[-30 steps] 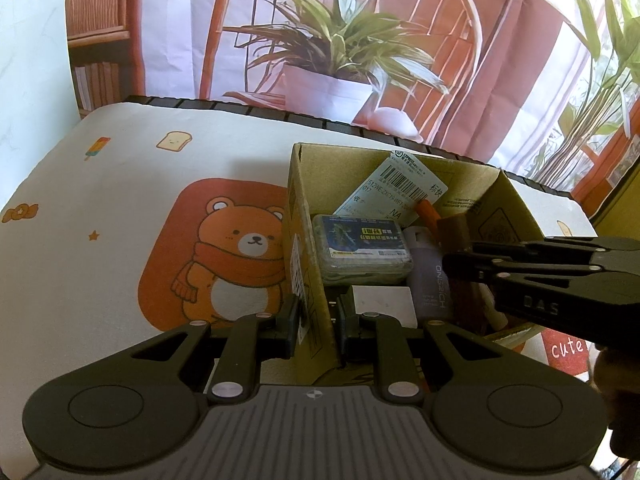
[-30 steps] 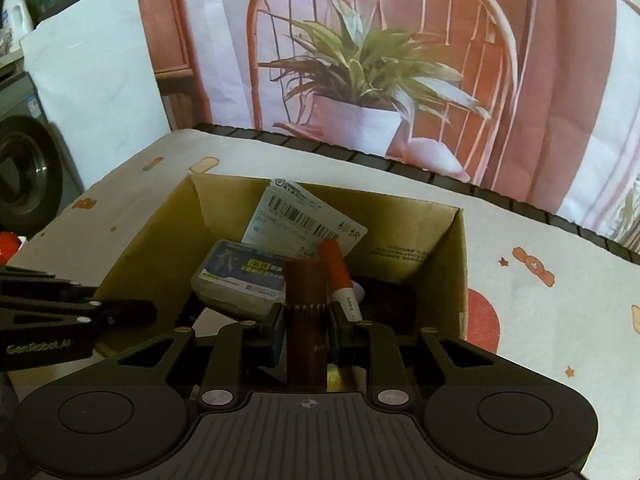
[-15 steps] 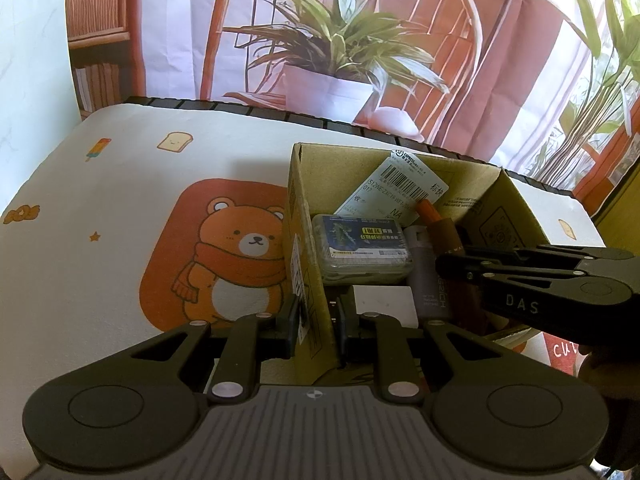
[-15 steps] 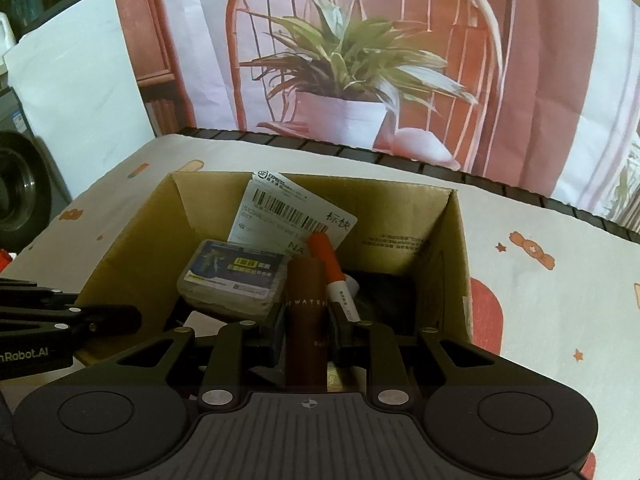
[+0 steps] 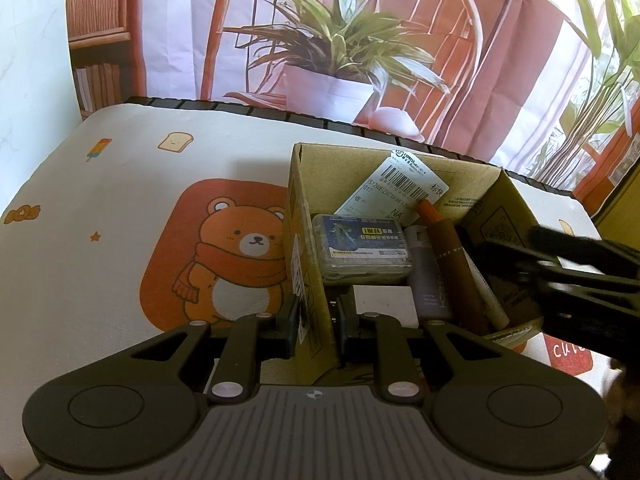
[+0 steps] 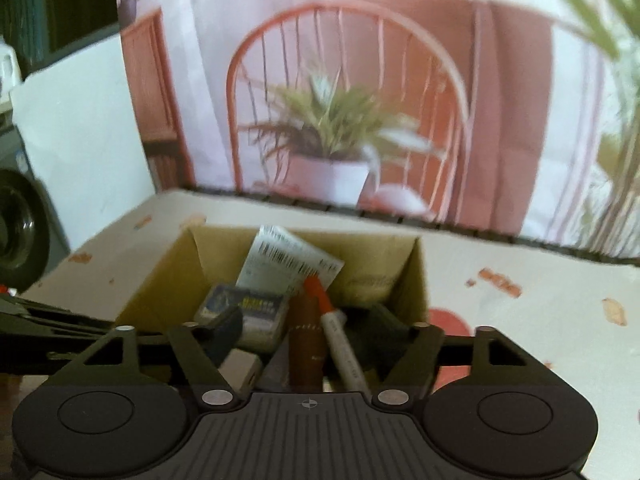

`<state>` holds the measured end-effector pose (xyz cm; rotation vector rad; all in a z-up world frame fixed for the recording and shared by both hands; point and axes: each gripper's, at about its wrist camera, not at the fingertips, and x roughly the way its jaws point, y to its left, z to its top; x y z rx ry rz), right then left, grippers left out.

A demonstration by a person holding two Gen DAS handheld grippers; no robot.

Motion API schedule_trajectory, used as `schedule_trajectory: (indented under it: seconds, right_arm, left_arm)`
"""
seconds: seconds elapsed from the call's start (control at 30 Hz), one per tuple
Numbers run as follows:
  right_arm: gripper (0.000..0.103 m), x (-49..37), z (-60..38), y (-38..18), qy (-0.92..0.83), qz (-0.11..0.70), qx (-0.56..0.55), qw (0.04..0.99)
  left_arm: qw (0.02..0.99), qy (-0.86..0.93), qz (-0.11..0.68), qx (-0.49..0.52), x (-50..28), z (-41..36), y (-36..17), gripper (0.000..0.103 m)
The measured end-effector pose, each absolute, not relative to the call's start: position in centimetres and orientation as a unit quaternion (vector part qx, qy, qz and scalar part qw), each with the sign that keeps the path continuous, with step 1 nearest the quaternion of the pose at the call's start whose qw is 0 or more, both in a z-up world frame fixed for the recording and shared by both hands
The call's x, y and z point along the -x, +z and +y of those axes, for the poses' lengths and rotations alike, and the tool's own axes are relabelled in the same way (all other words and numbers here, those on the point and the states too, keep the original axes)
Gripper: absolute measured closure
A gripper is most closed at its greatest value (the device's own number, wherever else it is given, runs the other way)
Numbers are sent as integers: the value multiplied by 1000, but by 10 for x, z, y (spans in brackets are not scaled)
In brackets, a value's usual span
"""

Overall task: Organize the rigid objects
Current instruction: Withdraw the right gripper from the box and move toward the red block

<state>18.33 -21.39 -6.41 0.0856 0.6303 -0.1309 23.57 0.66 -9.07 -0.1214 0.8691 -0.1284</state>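
Now the left gripper [image 5: 318,316] is pinched tight on the left wall of the cardboard box [image 5: 308,240], one pad outside and one inside. That box stands on a cream tablecloth [image 5: 120,200] printed with a bear in a scarf [image 5: 240,260], which lies at nine o'clock from the box in the left wrist view.

The right gripper [image 6: 306,330] has just been opening; its jaws now stand wide, and the brown tube [image 6: 306,344] rises between them with a gap on either side, so the pads no longer press on it. In the left wrist view this gripper reaches in from three o'clock, blurred.

Inside the box, the brown tube [image 5: 456,264] leans among other things: a grey bottle [image 5: 428,272] just beside it at nine o'clock, an orange-capped white pen [image 5: 430,210] touching it at one o'clock, and a clear plastic case with a blue label [image 5: 360,248] further toward nine o'clock. A white shipping label with a barcode [image 5: 404,192] leans on the far wall at twelve o'clock. A small white block [image 5: 384,300] lies at six o'clock from the case.

Beyond the table hangs a backdrop picturing a chair and a potted plant [image 5: 332,60].
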Motion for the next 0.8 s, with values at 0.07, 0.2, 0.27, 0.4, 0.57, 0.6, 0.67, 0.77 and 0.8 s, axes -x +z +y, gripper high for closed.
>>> schedule_trajectory:
  seconds: [0.07, 0.2, 0.27, 0.4, 0.57, 0.6, 0.67, 0.77, 0.8]
  right_arm:
    - [11, -169, -212, -57, -85, 285, -35, 954]
    - [8, -139, -213, -47, -119, 248, -38, 961]
    - [5, -126, -214, -46, -137, 241, -45, 960]
    - [5, -105, -215, -53, -159, 247, -69, 953]
    - [4, -101, -209, -73, -158, 292, -98, 938]
    - [4, -103, -207, -77, -152, 302, -103, 936]
    - [4, -107, -199, -84, -140, 315, -109, 932]
    - [4, -116, -190, -93, -119, 332, -107, 930]
    - [4, -120, -187, -96, -112, 338, -106, 928]
  left_arm:
    - [903, -62, 420, 59, -236, 7, -91, 82]
    - [903, -62, 421, 59, -236, 6, -91, 82]
    - [903, -63, 421, 60, -235, 7, -90, 82]
    - [903, -63, 421, 59, -235, 7, -91, 82]
    - [903, -64, 421, 57, -235, 7, -90, 82]
    - [903, -63, 421, 57, -235, 7, -90, 82]
    - [903, -64, 421, 58, -235, 7, -90, 82]
    - [903, -66, 420, 57, -235, 6, -90, 82]
    - [903, -66, 420, 58, -236, 6, -90, 82]
